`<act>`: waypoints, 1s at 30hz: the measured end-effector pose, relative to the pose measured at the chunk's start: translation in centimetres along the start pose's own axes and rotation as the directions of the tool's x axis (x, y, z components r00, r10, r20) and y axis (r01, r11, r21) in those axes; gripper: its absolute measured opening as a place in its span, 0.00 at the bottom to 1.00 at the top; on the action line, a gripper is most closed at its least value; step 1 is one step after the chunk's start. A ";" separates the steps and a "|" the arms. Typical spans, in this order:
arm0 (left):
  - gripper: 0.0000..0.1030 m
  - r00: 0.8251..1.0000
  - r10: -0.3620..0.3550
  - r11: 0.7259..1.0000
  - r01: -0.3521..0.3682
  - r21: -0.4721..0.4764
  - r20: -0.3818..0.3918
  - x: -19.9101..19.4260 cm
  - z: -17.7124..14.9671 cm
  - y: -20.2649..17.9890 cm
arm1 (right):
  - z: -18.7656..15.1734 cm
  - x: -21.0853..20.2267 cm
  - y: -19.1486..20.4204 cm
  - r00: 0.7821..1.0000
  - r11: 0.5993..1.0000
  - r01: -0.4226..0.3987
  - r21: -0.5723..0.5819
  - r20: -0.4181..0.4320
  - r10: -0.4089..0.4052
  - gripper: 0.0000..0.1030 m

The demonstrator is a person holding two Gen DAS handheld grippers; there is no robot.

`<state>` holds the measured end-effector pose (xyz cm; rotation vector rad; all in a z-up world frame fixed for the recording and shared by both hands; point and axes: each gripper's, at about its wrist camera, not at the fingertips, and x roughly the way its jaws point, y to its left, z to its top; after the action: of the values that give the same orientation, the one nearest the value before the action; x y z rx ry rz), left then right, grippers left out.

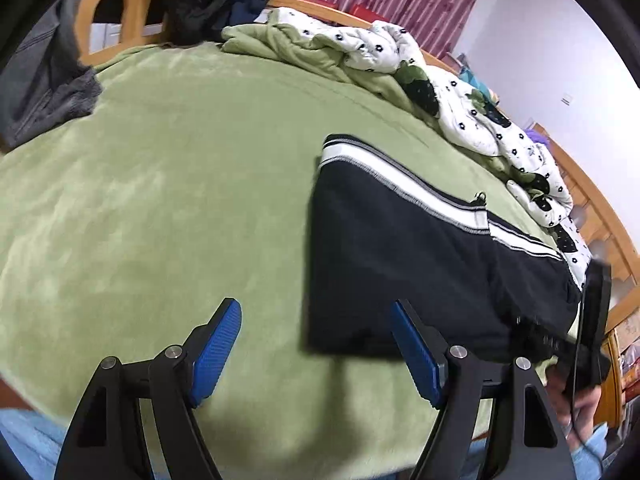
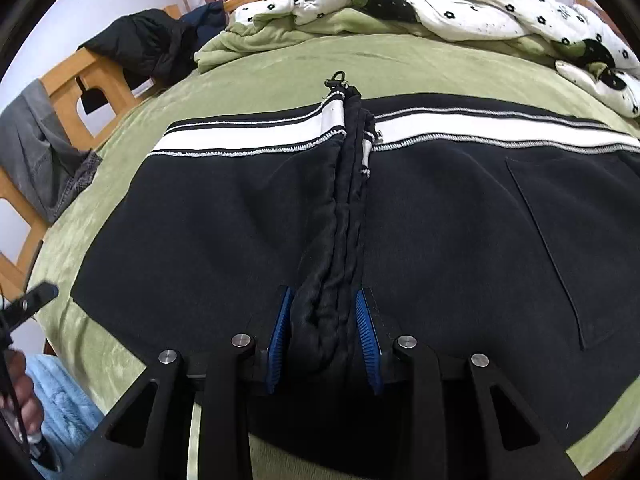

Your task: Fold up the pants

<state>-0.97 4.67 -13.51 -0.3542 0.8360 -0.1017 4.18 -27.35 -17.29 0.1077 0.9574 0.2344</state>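
Observation:
Black pants point(image 2: 460, 220) with a white side stripe point(image 2: 248, 136) lie folded flat on a green blanket point(image 2: 260, 76). A bunched ridge of their black fabric runs down the middle and into my right gripper point(image 2: 323, 294), whose blue pads press on it from both sides. In the left wrist view the pants point(image 1: 400, 248) lie to the right. My left gripper point(image 1: 316, 308) hovers open over the blanket point(image 1: 180, 200) at the pants' near left corner, holding nothing. The right gripper's body point(image 1: 592, 320) shows at the far right edge there.
A white flowered quilt point(image 2: 440, 4) is heaped along the bed's far side. A dark jacket point(image 2: 148, 44) and a grey garment point(image 2: 40, 148) hang on the wooden bed frame point(image 2: 72, 80) at the left. A hand point(image 2: 20, 396) and a light blue sleeve show at lower left.

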 end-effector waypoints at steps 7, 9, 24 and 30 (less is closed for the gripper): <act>0.73 0.994 0.095 0.986 -0.085 0.144 -0.059 4.9 -1.7 -1.6 | -1.3 -4.1 -2.0 0.992 0.996 -0.077 0.047 0.099 0.072 0.35; 0.73 0.993 0.091 0.985 -0.079 0.152 -0.070 4.5 -1.3 -1.8 | -1.7 -5.9 -3.5 0.987 0.997 -0.051 0.063 0.154 0.040 0.40; 0.72 0.990 -0.081 0.996 0.086 0.039 -0.114 8.1 6.1 -0.6 | 0.0 -10.9 -26.6 0.888 0.818 0.307 0.486 0.163 -0.430 0.54; 0.64 0.973 -0.114 0.992 0.124 0.035 -0.202 12.8 7.9 -0.5 | 1.6 -6.8 -32.4 0.941 0.820 0.200 0.537 0.128 -0.313 0.59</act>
<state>13.48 3.39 -17.47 -0.3534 1.0093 -0.2720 6.56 -60.40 -17.22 0.4877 0.7899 -0.2934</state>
